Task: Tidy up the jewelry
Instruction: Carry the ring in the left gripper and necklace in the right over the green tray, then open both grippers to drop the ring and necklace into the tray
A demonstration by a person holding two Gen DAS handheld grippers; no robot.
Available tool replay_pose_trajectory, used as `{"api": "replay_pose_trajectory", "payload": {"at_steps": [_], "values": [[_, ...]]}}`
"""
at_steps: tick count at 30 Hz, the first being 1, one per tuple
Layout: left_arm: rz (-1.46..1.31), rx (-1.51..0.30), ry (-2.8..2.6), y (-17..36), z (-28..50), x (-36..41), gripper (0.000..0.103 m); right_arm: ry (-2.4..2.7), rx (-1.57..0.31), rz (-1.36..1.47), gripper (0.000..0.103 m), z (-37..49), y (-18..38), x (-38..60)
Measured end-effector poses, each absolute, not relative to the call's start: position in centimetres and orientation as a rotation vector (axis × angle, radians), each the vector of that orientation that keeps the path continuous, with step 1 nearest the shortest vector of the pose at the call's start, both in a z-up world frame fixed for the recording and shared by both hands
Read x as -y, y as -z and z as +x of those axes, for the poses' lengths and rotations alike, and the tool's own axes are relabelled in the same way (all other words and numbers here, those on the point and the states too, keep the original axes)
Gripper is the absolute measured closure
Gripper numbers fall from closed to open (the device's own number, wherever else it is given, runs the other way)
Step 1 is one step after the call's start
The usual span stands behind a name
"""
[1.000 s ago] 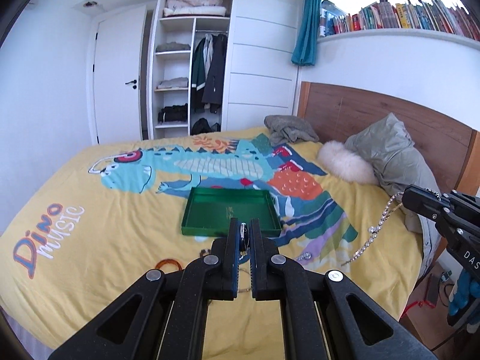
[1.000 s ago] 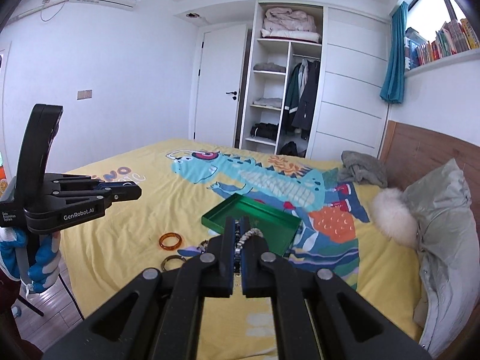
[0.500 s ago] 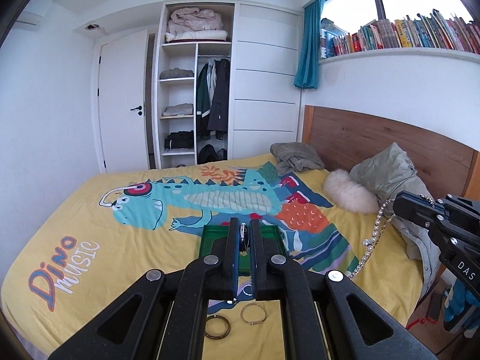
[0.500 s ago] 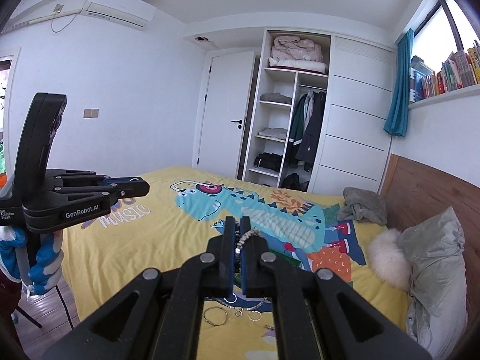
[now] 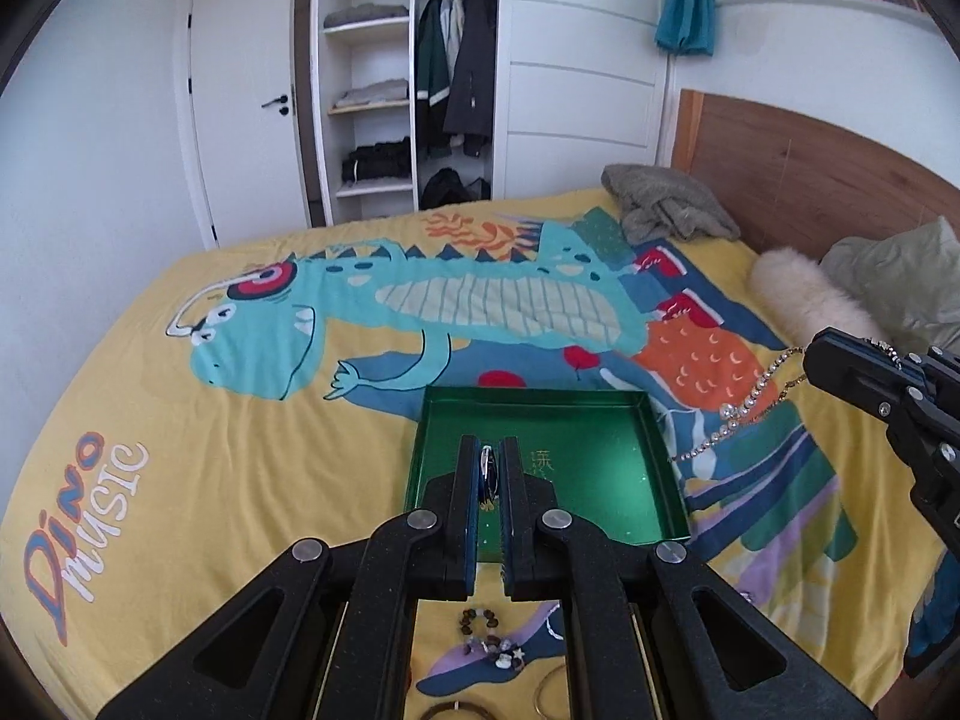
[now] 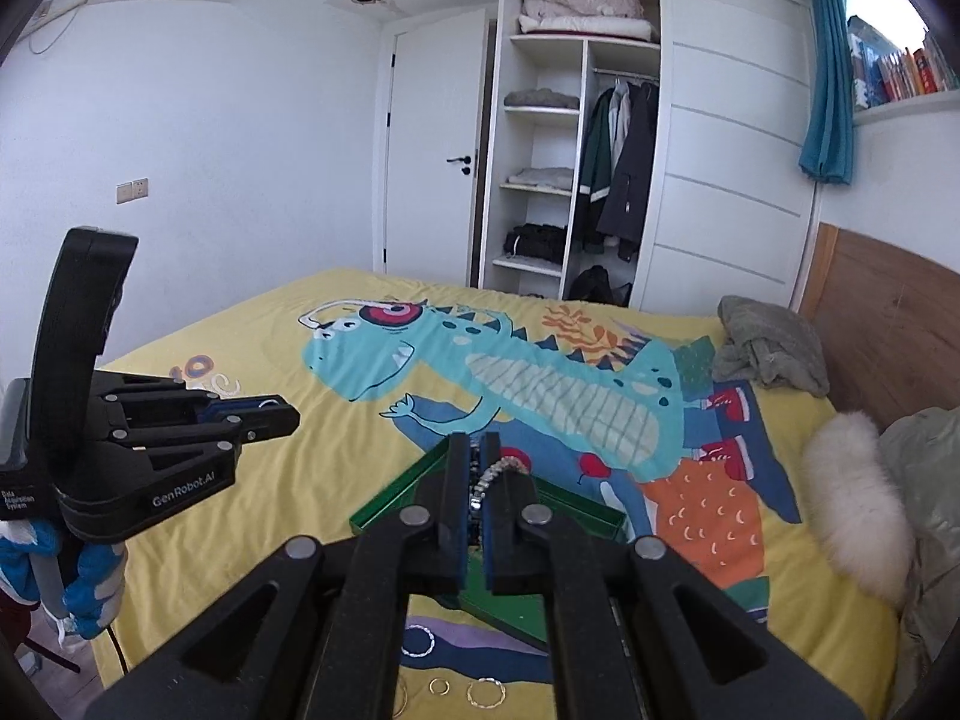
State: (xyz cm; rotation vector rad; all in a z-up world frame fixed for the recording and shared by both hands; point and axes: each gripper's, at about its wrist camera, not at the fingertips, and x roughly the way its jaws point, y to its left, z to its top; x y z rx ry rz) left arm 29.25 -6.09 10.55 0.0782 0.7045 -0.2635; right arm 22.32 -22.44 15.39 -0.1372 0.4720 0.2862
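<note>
We see one green tray bare on the bed, left gripper clamping a small ring, right gripper clamping a beaded chain, three rings nearby

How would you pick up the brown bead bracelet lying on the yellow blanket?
Come straight down from above on the bead bracelet, which lies flat on the bedspread near the green tray. Pinch across one side of the loop, one finger inside the ring and one outside. It looks floppy, so a side approach would probably just push it along.
</note>
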Motion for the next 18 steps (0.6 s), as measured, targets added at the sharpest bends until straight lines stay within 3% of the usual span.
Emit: {"api": "replay_pose_trajectory", "payload": {"at_steps": [12, 18], "values": [[0.149, -0.932, 0.191, 5.4, 43.3, 10.4, 0.098, -0.252, -0.757, -0.08, 0.1, 38.1, 2.6, 25.1], [0.138, -0.965, 0.165, 9.2, 44.8, 10.7, 0.097, -0.183, -0.835, -0.06, 0.099, 41.0, 6.8, 26.7]]}}
